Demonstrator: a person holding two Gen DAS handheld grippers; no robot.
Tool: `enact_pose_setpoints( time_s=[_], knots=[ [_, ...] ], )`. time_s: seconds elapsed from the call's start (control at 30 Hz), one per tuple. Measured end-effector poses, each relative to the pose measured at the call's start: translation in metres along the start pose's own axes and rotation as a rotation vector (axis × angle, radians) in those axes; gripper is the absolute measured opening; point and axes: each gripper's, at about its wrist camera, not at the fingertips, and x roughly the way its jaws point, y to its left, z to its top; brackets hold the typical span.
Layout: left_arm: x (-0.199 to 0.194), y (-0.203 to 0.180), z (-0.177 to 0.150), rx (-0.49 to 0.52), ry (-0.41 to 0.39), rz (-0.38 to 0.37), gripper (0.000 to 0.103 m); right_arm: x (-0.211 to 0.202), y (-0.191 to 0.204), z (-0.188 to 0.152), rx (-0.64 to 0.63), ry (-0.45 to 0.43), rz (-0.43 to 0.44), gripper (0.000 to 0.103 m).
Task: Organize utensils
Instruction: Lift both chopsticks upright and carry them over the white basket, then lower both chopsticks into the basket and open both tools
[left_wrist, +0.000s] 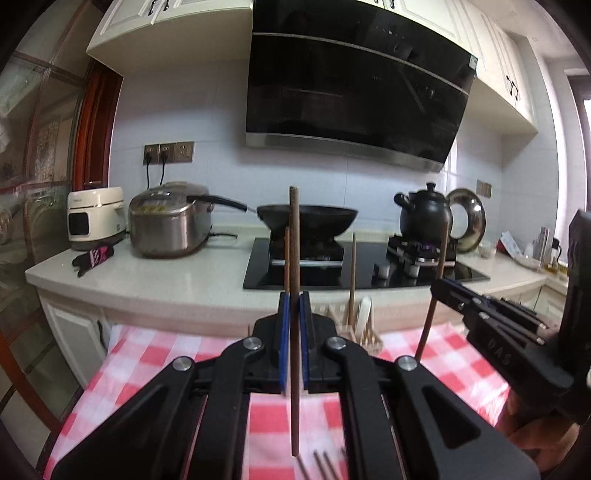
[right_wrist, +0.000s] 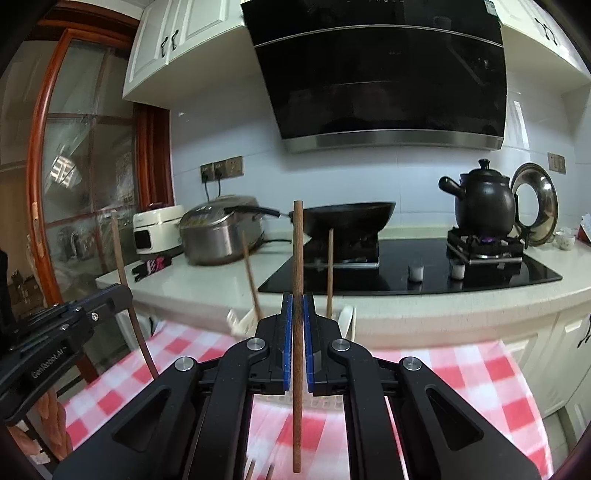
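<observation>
The left wrist view shows the left gripper (left_wrist: 294, 321) with its blue pads pressed together on a brown wooden chopstick (left_wrist: 294, 295), which stands upright between them, its top reaching above the pads and its lower end hanging free above the red-and-white checked tablecloth (left_wrist: 159, 354). At the right edge of this view the right gripper (left_wrist: 439, 286) is seen from the side, pinching a second chopstick (left_wrist: 436, 280) that leans slightly. Between the two, near the far edge of the cloth, a wooden utensil rack (left_wrist: 360, 328) stands with further chopsticks rising from it and a white spoon-like piece leaning in it. More chopstick tips lie at the near edge of the cloth, under the left gripper.

In the right wrist view the right gripper (right_wrist: 298, 328) likewise has its pads closed tight on its upright chopstick (right_wrist: 297, 295), held clear of the cloth (right_wrist: 461, 373). The left gripper (right_wrist: 118, 295) shows at the left edge with its chopstick (right_wrist: 129, 291) slanting downward from the fingers. The rack (right_wrist: 345, 321) is partly hidden behind the right gripper's fingers and is blurred.

Beyond the table runs a pale countertop (left_wrist: 166, 280) carrying a white cooker (left_wrist: 96, 218), a steel pressure cooker (left_wrist: 168, 219), a black glass hob (left_wrist: 365, 266) with a wok (left_wrist: 306, 218) and a black clay kettle (left_wrist: 424, 212) on it.
</observation>
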Motion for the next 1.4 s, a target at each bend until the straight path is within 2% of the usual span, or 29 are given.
enact_pose_setpoints(
  time_s=[0.2,0.43,0.7,0.8,0.93,1.2,1.4],
  knots=[
    [0.031,-0.008,0.043,-0.021,-0.023,-0.014,0.005,0.026,-0.008,0.031,0.019,-0.023,-0.021,0.006],
    [0.058,-0.017,0.091,-0.037,-0.067,-0.025,0.005,0.049,-0.006,0.068,-0.024,-0.066,-0.045,0.006],
    [0.104,-0.020,0.121,-0.058,-0.082,0.017,0.005,0.088,-0.016,0.089,-0.010,-0.069,-0.094,0.006],
    [0.125,-0.020,0.118,-0.063,-0.057,0.044,0.005,0.102,-0.018,0.084,-0.006,-0.045,-0.109,0.006],
    [0.148,-0.011,0.097,-0.095,0.004,0.071,0.005,0.120,-0.016,0.068,-0.029,0.006,-0.122,0.006],
    [0.163,0.007,0.052,-0.111,0.072,0.099,0.006,0.139,-0.025,0.029,-0.013,0.101,-0.108,0.006],
    [0.168,0.010,0.029,-0.085,0.107,0.106,0.006,0.141,-0.034,0.016,0.000,0.141,-0.119,0.007]
  ],
)
